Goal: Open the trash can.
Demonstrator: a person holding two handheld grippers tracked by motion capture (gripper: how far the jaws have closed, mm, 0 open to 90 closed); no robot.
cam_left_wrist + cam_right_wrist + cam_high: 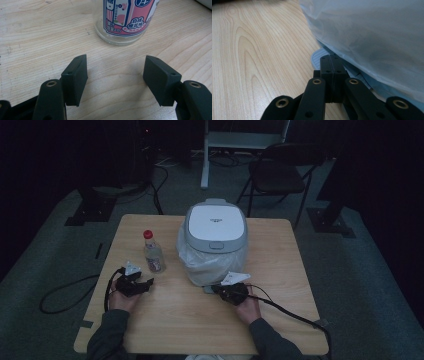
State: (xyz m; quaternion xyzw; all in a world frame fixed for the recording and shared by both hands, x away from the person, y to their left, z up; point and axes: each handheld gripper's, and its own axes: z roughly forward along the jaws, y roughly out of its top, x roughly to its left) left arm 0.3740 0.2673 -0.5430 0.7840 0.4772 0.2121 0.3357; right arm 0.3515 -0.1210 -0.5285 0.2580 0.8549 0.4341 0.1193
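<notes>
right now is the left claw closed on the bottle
No, the left claw stands open on bare wood, short of the bottle.

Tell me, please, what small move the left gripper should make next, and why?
Probably ease the left gripper forward until its jaws stand on both sides of the bottle. The jaws are open with only bare table between them, and the bottle stands upright just ahead, untouched. The right gripper, jaws shut, rests at the foot pedal of the bin.
</notes>
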